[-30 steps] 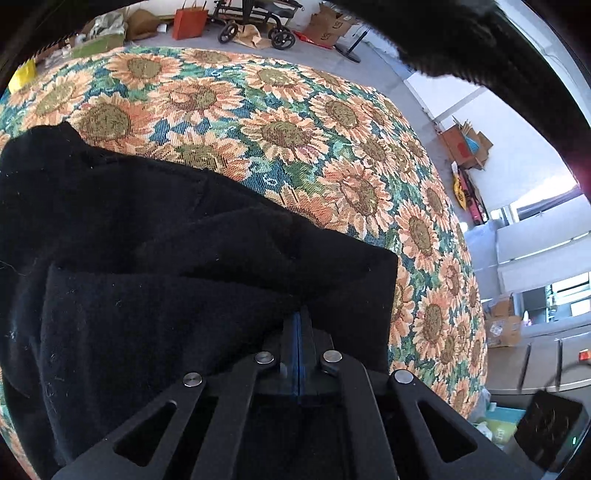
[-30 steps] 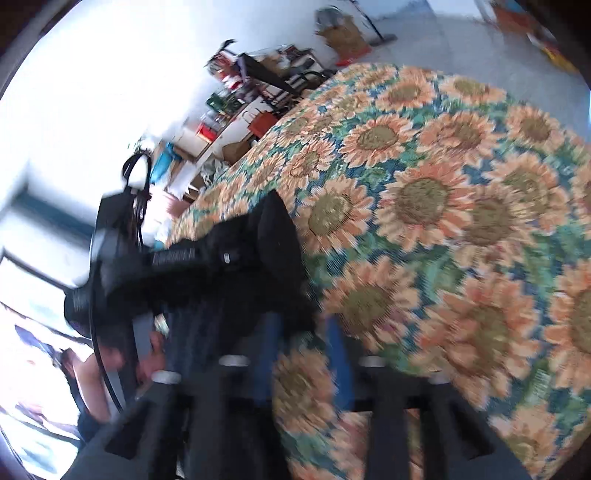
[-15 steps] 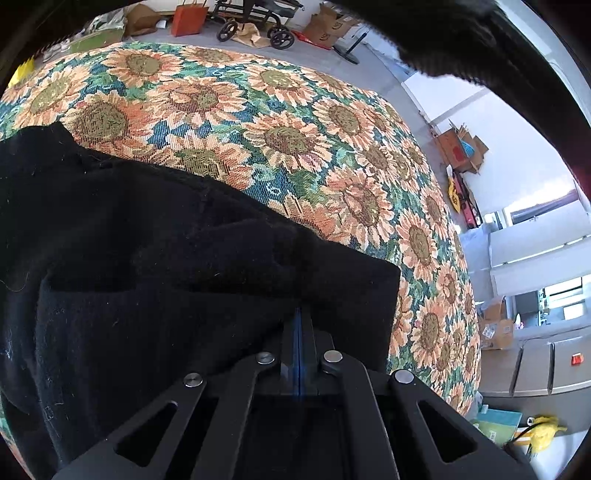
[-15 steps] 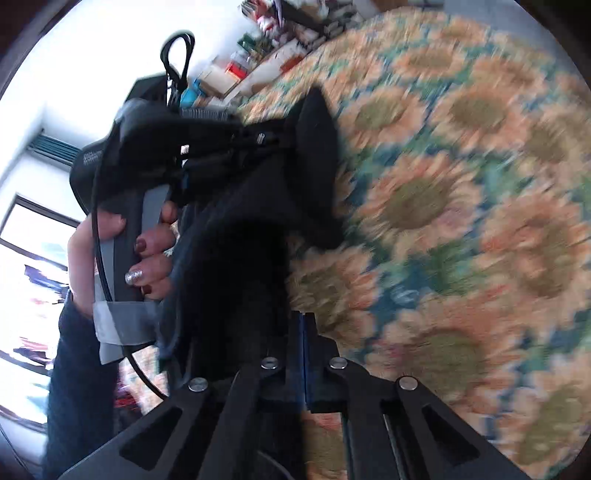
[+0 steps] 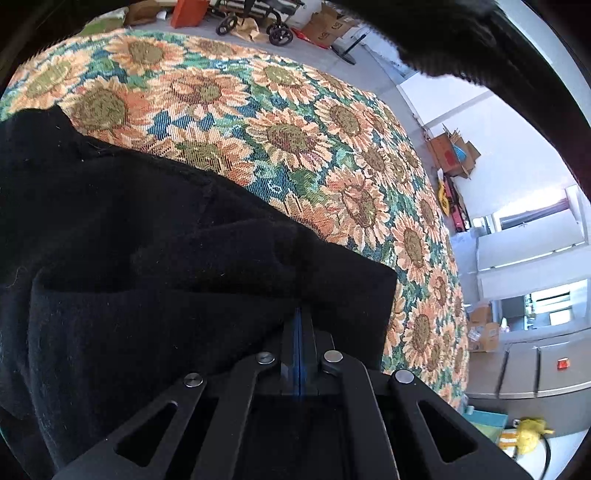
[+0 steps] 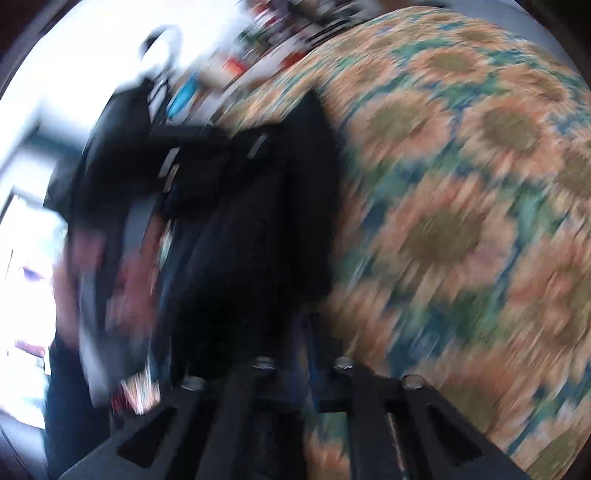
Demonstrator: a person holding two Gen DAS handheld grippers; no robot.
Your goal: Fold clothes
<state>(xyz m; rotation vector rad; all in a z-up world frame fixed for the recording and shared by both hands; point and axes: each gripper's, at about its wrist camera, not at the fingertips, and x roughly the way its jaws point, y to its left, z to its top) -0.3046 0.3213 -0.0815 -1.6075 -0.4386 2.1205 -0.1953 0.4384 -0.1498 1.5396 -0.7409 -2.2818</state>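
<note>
A black garment (image 5: 147, 240) lies bunched on the sunflower tablecloth (image 5: 295, 136), filling the lower left of the left wrist view. My left gripper (image 5: 300, 314) is shut on a fold of it near its right corner. The right wrist view is heavily blurred by motion. There the same black garment (image 6: 258, 221) hangs in a dark mass at centre left. My right gripper (image 6: 306, 332) has its jaws together at the garment's lower edge. A hand (image 6: 122, 280) holding the left gripper's handle (image 6: 122, 184) shows beyond the cloth.
The tablecloth (image 6: 461, 221) spreads to the right of the garment. The table edge curves down at the right (image 5: 454, 295). Past it are cardboard boxes (image 5: 450, 155), a wheeled cart (image 5: 255, 18), an orange bag (image 5: 188, 11) and grey cabinets (image 5: 524, 369).
My right gripper closed on the garment's edge and is now swinging fast, blurring its view. My left gripper stays shut on the garment and has drifted slightly forward over the table.
</note>
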